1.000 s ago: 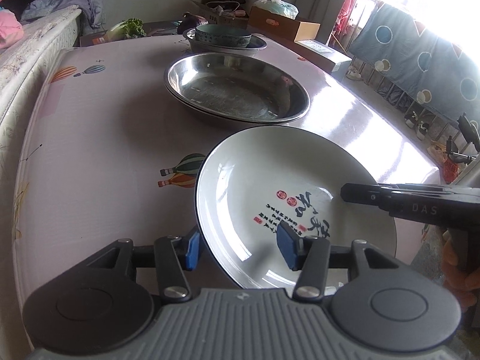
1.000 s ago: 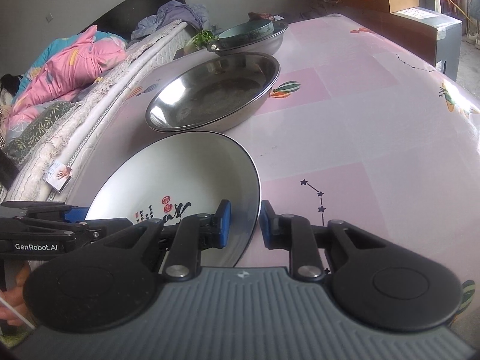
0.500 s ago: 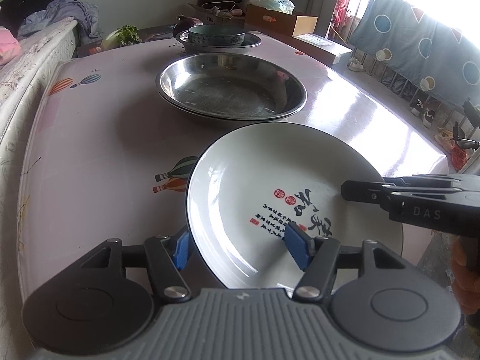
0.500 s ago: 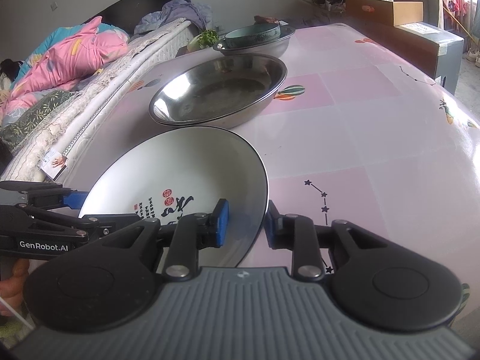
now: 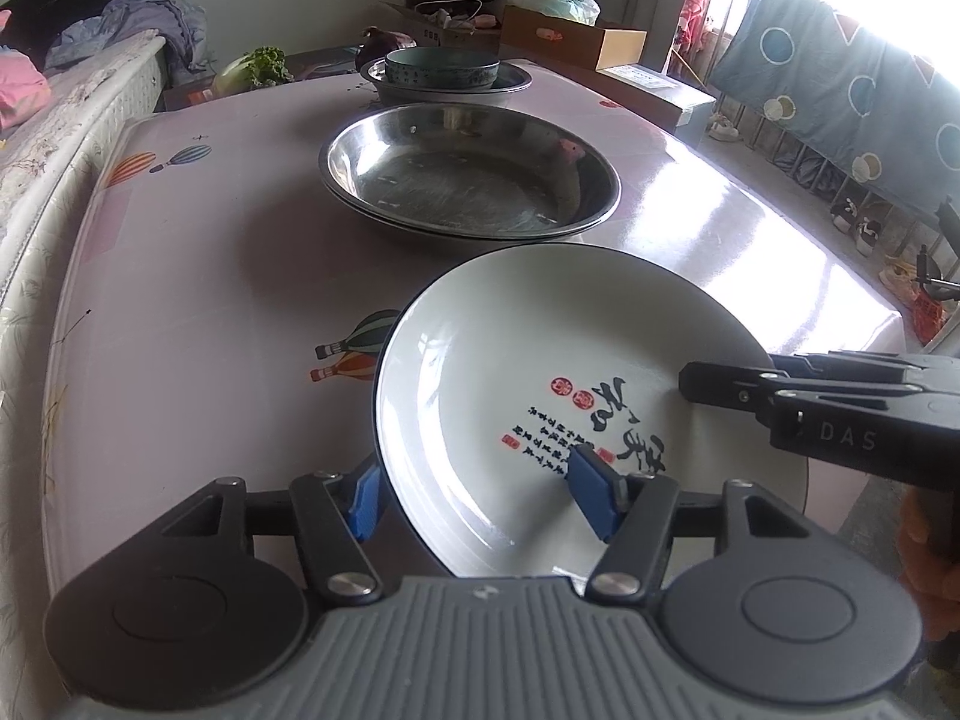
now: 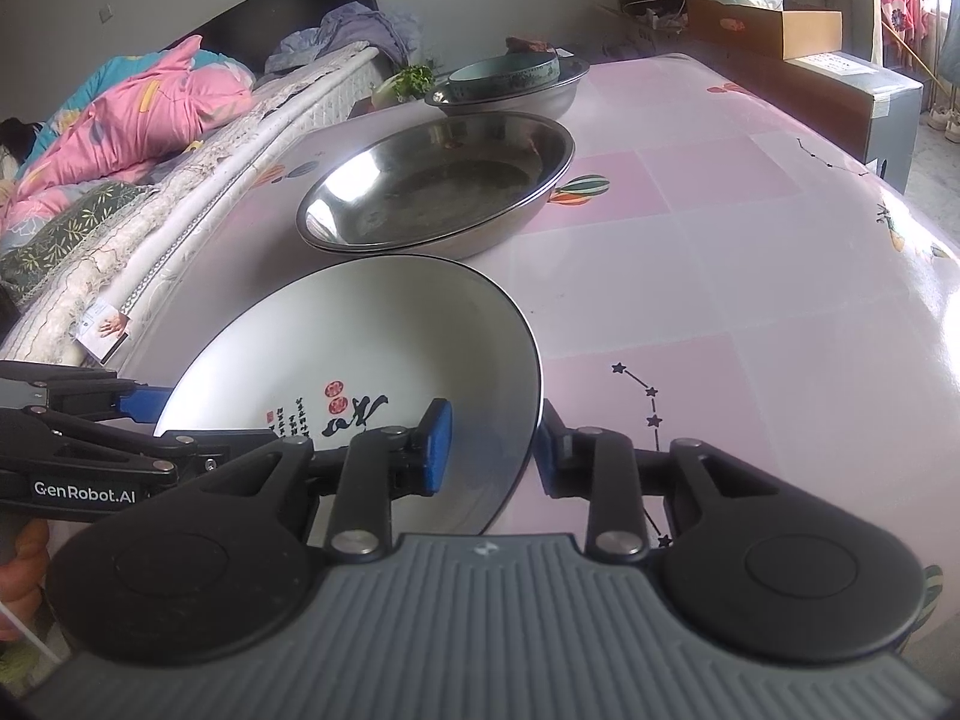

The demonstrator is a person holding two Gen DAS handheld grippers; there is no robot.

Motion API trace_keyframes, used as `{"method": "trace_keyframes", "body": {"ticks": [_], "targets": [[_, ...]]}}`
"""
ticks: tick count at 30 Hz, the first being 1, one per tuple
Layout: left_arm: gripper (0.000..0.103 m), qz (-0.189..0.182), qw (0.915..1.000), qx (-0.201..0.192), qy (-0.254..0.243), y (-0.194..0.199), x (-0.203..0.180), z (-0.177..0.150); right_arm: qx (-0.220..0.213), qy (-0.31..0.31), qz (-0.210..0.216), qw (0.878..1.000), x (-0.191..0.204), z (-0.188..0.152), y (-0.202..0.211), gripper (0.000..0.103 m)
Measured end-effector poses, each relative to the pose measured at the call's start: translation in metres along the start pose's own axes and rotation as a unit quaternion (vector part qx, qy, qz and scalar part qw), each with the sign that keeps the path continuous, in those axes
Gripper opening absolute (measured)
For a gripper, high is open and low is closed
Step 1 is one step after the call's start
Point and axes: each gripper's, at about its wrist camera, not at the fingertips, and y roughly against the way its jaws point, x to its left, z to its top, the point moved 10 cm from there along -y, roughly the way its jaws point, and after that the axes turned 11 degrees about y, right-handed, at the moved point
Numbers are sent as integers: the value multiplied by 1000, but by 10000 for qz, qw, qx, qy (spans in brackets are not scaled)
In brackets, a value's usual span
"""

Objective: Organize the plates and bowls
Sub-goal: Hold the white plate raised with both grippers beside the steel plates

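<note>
White plate straddled by both hand-held grippers at the near counter edge.

We have the white plate (image 5: 558,396) on the pink counter (image 5: 198,276), w/ the steel basin (image 5: 468,174) just beyond it & a teal bowl (image 5: 441,67) nested in a 2nd steel bowl (image 5: 516,79) further back. Left hand-held gripper (image 5: 480,495): pads spread wide, rim between them, no squeeze visible; it has just been opening. Right hand-held gripper (image 6: 489,447): narrower gap across the opposite rim, pads look just clear of it, also just been opening, so we judge the plate not clamped. Plate is round, no long axis; both hands equally near, one per side. It's glossy white, dark rim, black calligraphy w/ red seals, so prob. slippery.
</note>
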Motion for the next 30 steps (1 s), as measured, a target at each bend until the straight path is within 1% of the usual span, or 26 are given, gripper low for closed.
{"method": "trace_keyframes", "body": {"ticks": [15, 22, 27, 30], "targets": [[63, 39, 10000, 12, -26, 2, -1, -1, -13, -4, 9, 10000, 0, 1, 0, 29], [63, -160, 9998, 77, -110, 9, -6, -13, -113, -148, 28, 9998, -6, 4, -2, 29], [63, -219, 9996, 66, -134, 8, -6, -15, -96, -176, 23, 9998, -6, 2, 0, 27], [64, -190, 9995, 70, -222, 6, -7, -14, -85, -95, 10, 9999, -4, -1, 2, 27]]}}
